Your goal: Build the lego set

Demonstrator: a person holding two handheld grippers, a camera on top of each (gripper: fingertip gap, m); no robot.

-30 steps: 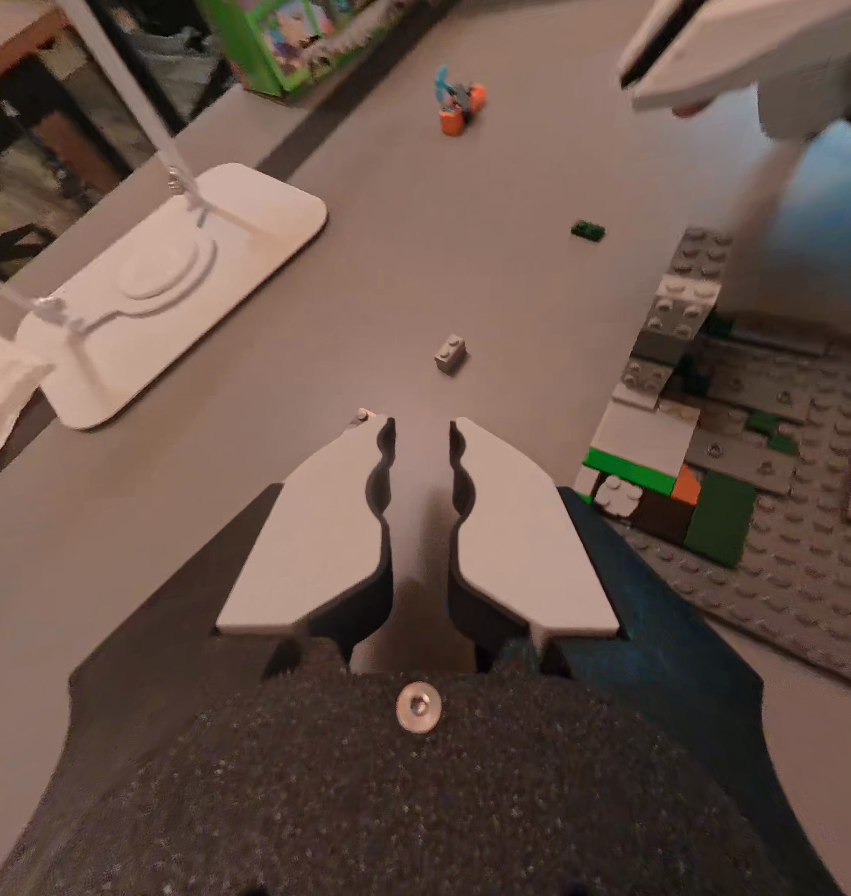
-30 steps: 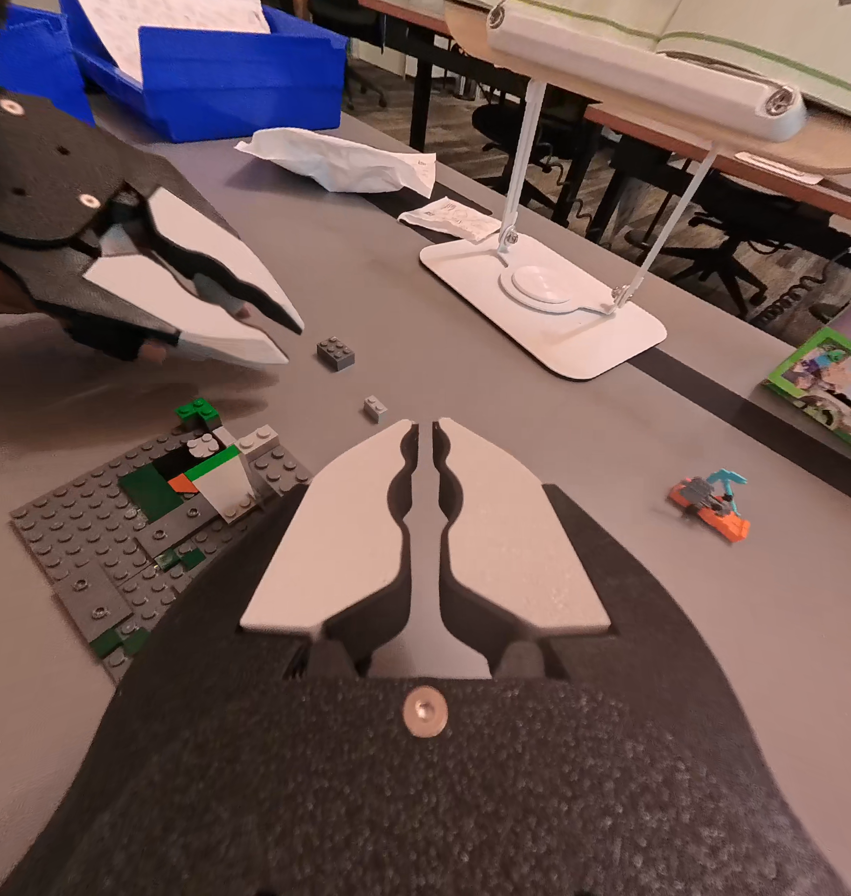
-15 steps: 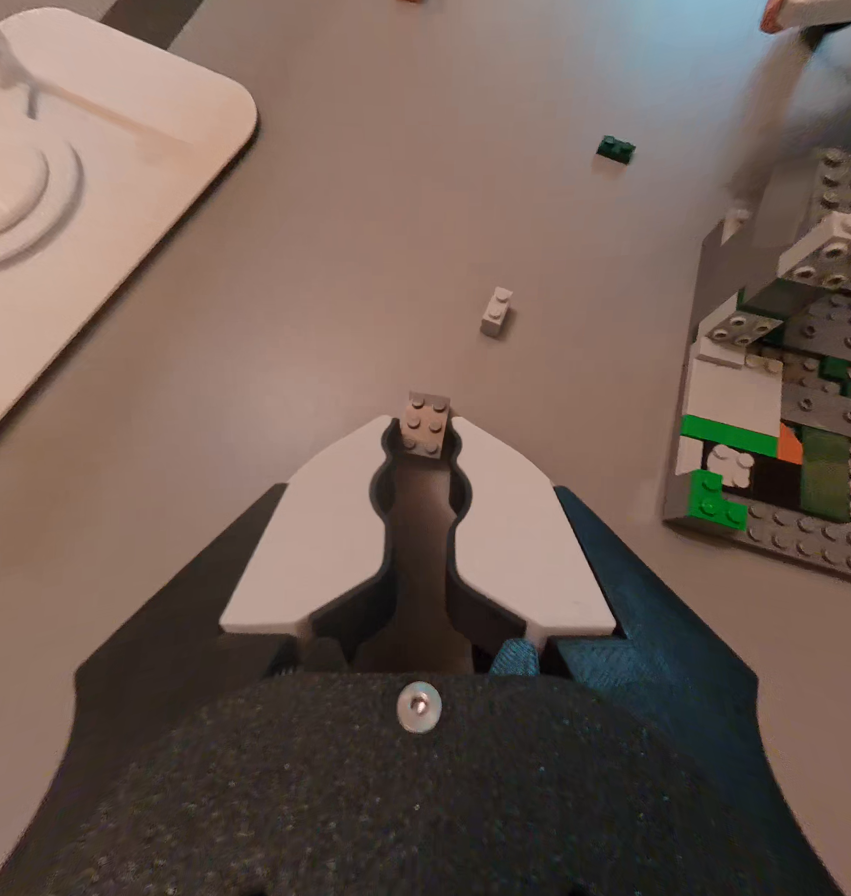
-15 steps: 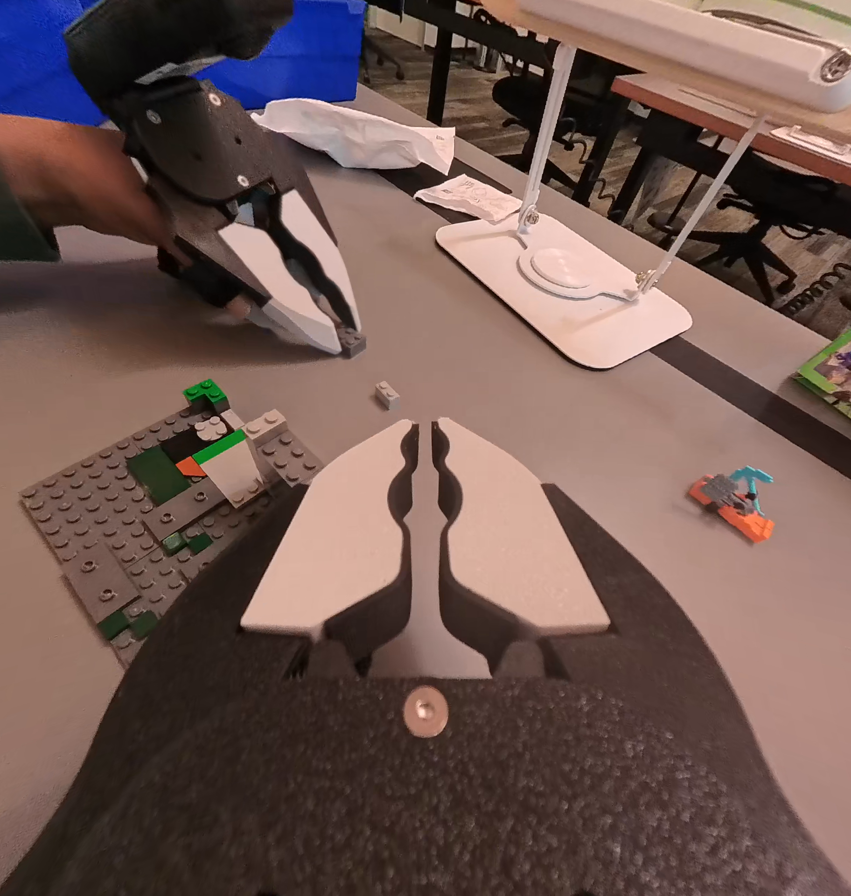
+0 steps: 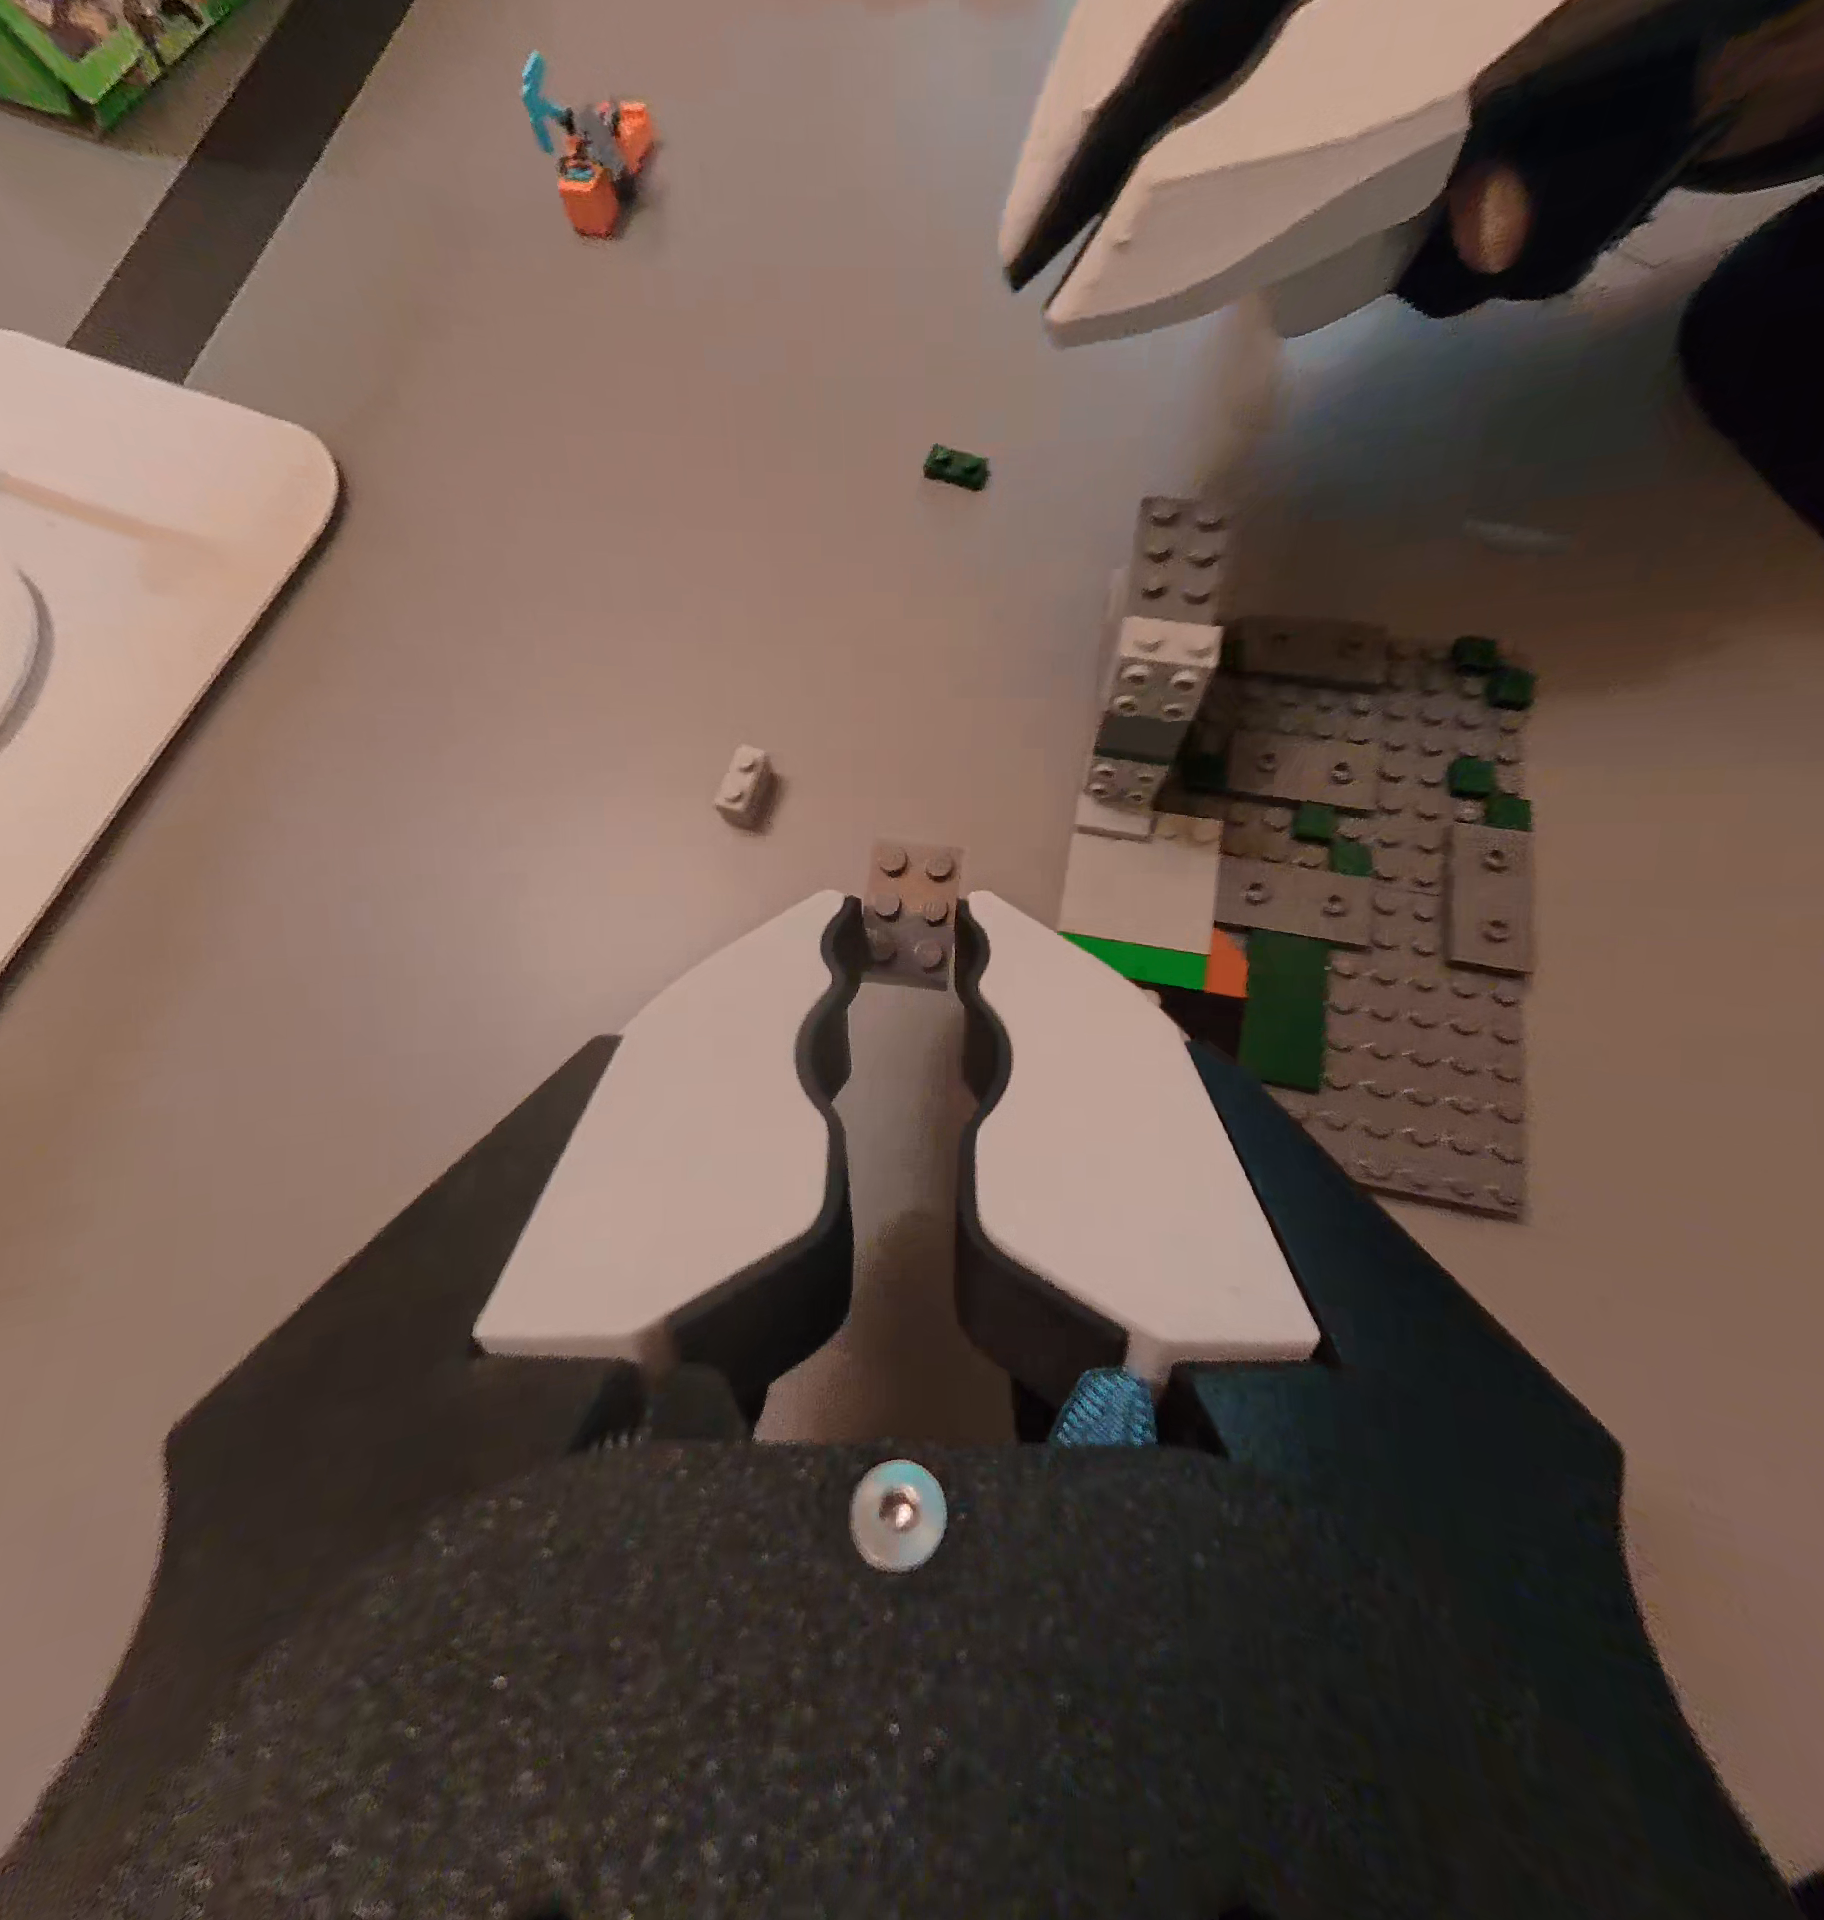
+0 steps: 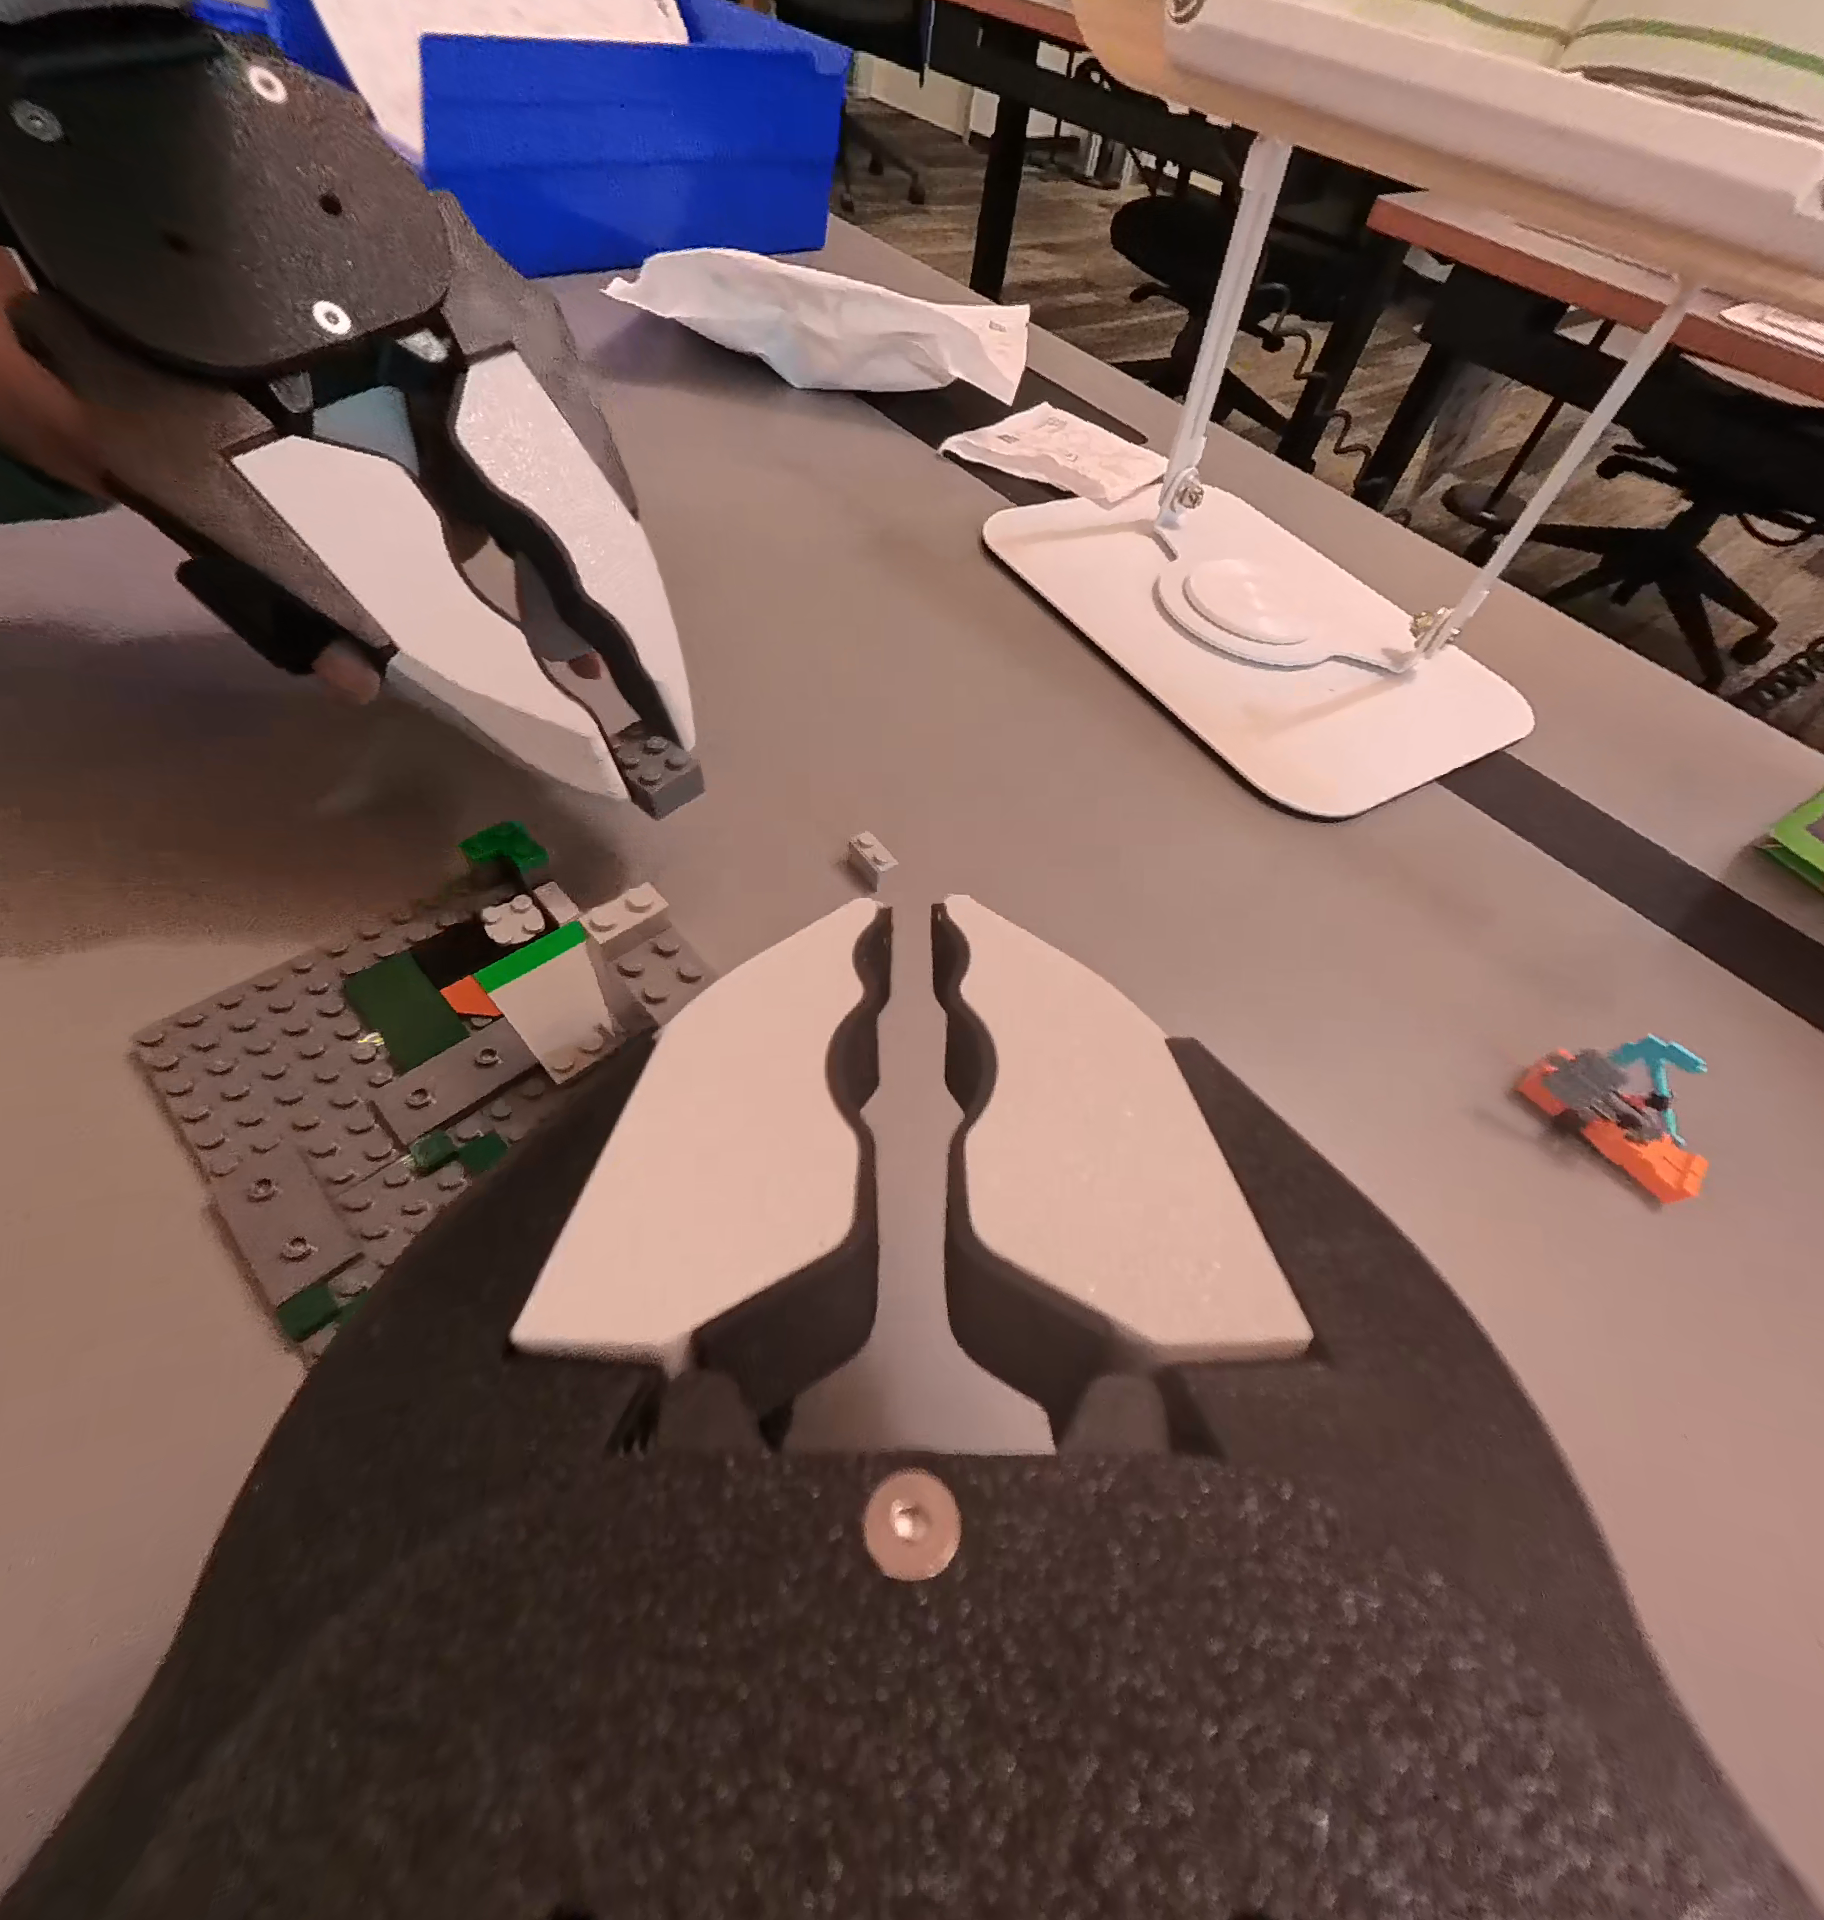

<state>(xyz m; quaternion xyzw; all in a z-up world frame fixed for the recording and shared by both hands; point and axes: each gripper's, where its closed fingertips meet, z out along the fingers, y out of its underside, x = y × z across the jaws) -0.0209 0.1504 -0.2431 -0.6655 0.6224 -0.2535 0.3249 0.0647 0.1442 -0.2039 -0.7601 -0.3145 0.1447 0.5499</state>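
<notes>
A: Item 1, left gripper point(image 5: 908, 914). State?

B: My left jaws are clamped on the dark grey 2x3 brick point(image 5: 914, 912), tips only, studs up. In the right wrist view the brick point(image 6: 661, 771) hangs clear of the grey table point(image 6: 991, 727), just beyond the baseplate build point(image 6: 420, 1049).

A: Item 2, right gripper point(image 6: 912, 914)?

B: Jaws narrow, a thin gap, nothing in them. It hovers near the build's edge.

A: Loose stock?

B: 1 light grey 1x2 brick point(image 5: 745, 787) and 1 dark green 1x2 piece point(image 5: 957, 467) on the table; 1 orange and teal sub-assembly point(image 5: 594, 156) well apart.

A: Step in hand?

B: As I judge it, transport: brick picked, not yet placed. The next move calls for carrying it over the build point(image 5: 1355, 883), squaring its studs to the grid, then pressing down. Which spot it belongs on I cannot tell.

A: Change against 0.5 s ago?

B: Then the brick sat on the table between my tips; now it is lifted. The right gripper has come closer in over the build.
</notes>
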